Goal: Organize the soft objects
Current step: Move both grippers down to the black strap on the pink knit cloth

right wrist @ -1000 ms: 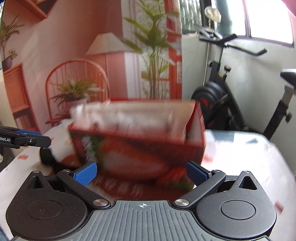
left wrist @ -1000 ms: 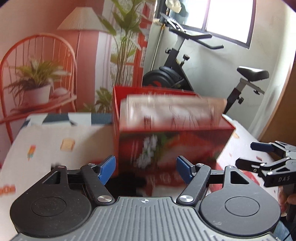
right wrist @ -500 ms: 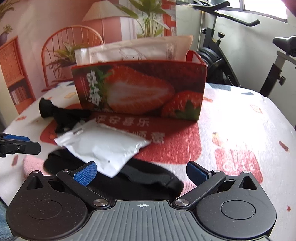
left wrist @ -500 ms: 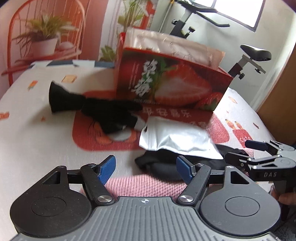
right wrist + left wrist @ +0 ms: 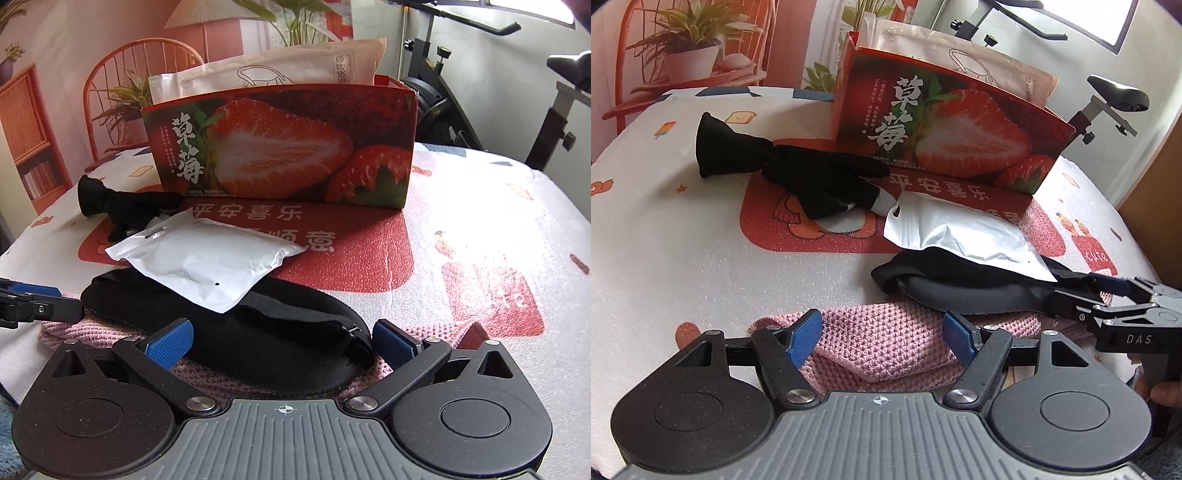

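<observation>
1. Pink knitted cloth (image 5: 905, 343) lies flat at the table's near edge, seemingly folded.
2. Padded black band (image 5: 266, 332) lies crosswise on it, under a crinkled silver pouch (image 5: 207, 258).
3. Left gripper (image 5: 882, 338) and right gripper (image 5: 284, 341) both spread, empty.

both grippers have tipped down toward the table: the box (image 5: 945, 136) now sits higher in both views, and the pouch (image 5: 207, 258), black strap (image 5: 280, 332) and pink knit (image 5: 886, 347) have come into view.
</observation>
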{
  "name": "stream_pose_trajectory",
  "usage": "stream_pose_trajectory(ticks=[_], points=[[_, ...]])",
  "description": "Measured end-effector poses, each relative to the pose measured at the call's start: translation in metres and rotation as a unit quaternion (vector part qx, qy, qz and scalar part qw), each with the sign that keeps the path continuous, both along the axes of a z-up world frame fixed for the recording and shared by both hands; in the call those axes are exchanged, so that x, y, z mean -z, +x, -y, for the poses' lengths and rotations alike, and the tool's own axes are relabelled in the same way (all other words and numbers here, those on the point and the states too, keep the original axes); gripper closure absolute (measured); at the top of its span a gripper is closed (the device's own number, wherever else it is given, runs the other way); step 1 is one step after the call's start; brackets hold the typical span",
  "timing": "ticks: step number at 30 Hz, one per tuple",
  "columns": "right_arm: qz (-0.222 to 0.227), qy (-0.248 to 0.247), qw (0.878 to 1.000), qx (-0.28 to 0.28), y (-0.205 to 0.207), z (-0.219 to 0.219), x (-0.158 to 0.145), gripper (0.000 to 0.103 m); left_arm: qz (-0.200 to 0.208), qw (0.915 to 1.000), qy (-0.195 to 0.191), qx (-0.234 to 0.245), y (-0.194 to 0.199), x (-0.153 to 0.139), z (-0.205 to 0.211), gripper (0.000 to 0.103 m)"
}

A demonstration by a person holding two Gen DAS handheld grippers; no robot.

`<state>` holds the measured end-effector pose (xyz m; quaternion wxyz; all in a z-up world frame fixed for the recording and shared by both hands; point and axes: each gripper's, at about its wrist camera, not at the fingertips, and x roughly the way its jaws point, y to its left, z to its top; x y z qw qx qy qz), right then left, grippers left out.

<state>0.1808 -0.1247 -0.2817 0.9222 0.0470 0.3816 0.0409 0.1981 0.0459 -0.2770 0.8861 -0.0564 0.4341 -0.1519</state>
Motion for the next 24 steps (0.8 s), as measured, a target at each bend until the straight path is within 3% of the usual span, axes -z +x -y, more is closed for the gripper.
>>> stream_pose_trajectory(ticks=[9,14,19,24], points=[[0.001,0.018,1.0,-0.005,0.001,0.004,0.004,0.0,0.016,0.9987,-0.048,0.01,0.002,-0.008,0.0,0.03],[0.002,0.022,1.0,-0.007,0.002,0.005,0.006,0.0,-0.012,0.9995,-0.027,0.013,0.021,0.001,0.009,0.031],[0.004,0.02,1.0,-0.009,0.001,0.003,0.006,0.0,-0.007,0.9996,-0.003,0.027,0.032,0.005,0.022,0.054],[0.005,0.019,1.0,-0.01,0.001,0.003,0.006,0.0,0.005,0.9994,0.008,0.034,0.031,0.008,0.027,0.054]])
